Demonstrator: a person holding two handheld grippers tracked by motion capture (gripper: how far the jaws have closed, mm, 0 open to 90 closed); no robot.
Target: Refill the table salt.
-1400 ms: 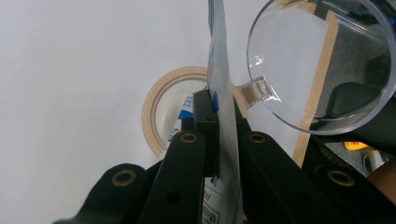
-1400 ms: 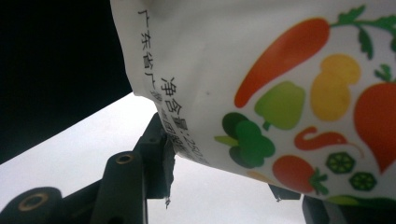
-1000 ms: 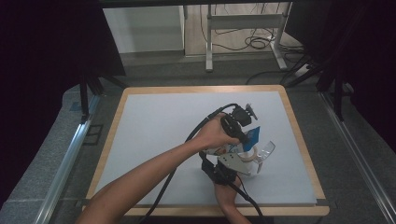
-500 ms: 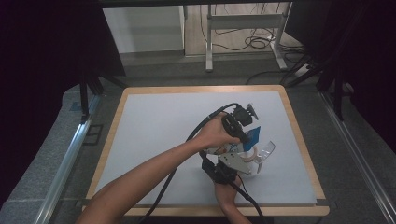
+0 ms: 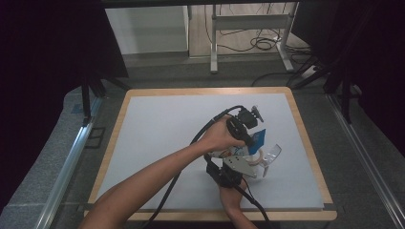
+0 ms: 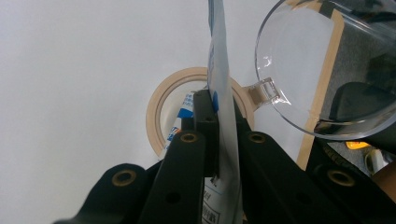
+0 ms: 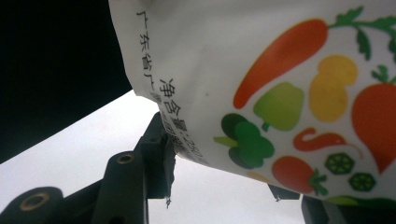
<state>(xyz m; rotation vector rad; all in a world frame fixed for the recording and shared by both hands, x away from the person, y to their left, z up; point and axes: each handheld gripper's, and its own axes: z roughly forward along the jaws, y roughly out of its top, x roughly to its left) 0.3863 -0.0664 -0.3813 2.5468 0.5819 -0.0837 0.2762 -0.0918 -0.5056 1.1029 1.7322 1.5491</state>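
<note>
I hold my left gripper [image 5: 249, 138] over the right half of the table [image 5: 157, 124], its jaws clamped tight on the thin edge of a white-and-blue packet [image 6: 219, 60]; in the left gripper view the packet stands edge-on between the two black jaws. Just below it on the mat lies a roll of tape [image 6: 156, 109], and beside that roll, to the right, hangs a clear plastic cup [image 6: 303, 60] tilted on its side.

My right gripper [image 5: 248, 168] sits nearer to me, just under the left one. Its jaws stand about half open around a printed pouch [image 7: 280, 84] bearing vegetable pictures; whether the pads press on it, I cannot tell.

Compared with the earlier frames, both hands, the packet and the cup lie in the same places; nothing has shifted.
</note>
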